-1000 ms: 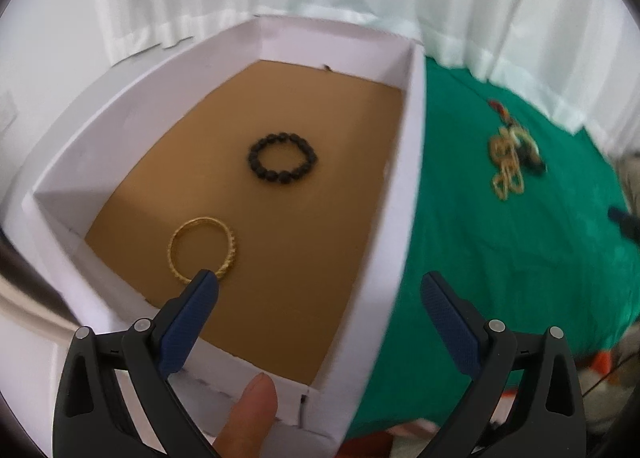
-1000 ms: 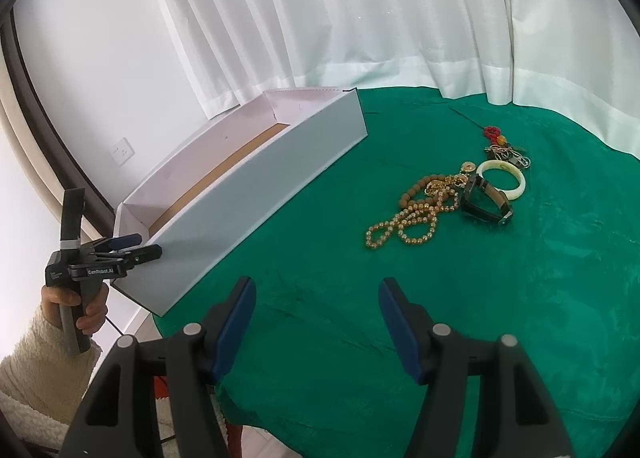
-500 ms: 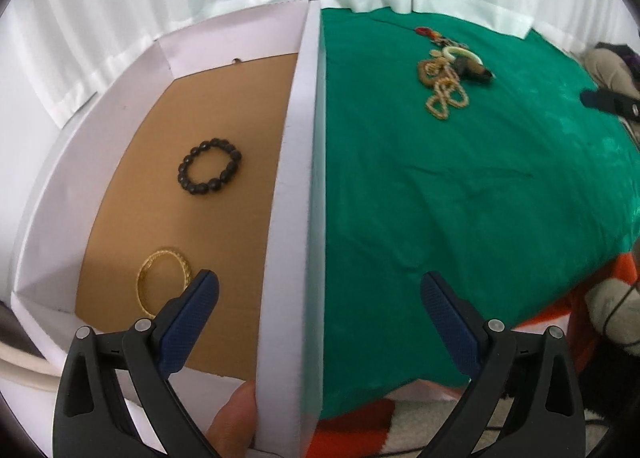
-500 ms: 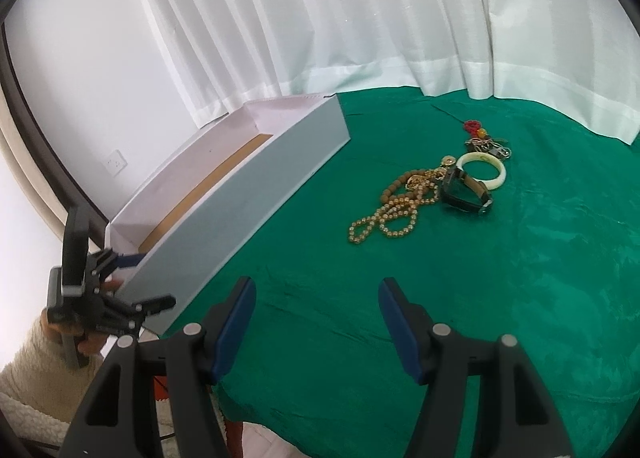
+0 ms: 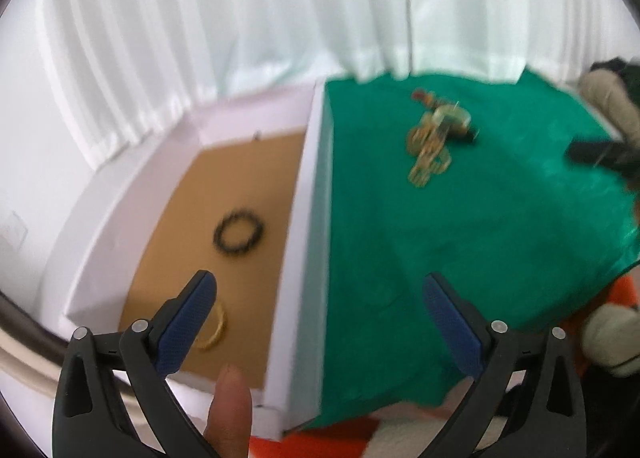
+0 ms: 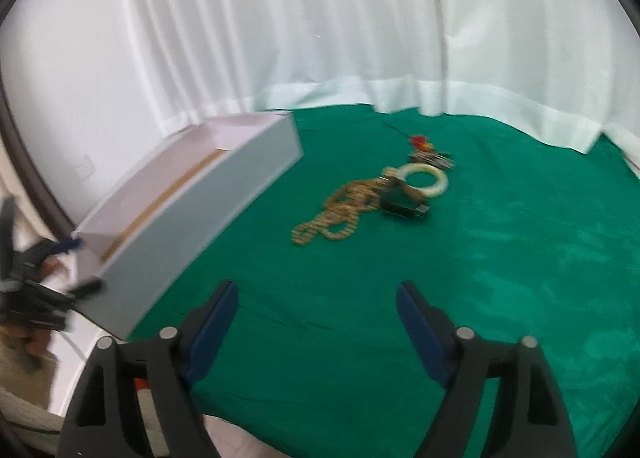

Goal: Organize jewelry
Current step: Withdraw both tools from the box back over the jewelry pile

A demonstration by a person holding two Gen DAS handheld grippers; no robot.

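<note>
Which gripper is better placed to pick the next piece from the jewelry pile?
Probably right: the right gripper, jaws opening and empty, faces the jewelry pile over the green cloth. The left gripper straddles the white box's wall.

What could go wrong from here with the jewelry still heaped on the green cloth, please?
1. The bead necklace, watch and pale bangle lie touching in one heap; lifting one may drag the others.
2. The right tongs, empty and opening, could catch the green cloth when closing on beads.
3. The white box sits at the table's corner; a knock might shift it.

One box (image 5: pixel 298 218); two bracelets inside: black (image 5: pixel 239 233), gold (image 5: pixel 214 328).
</note>
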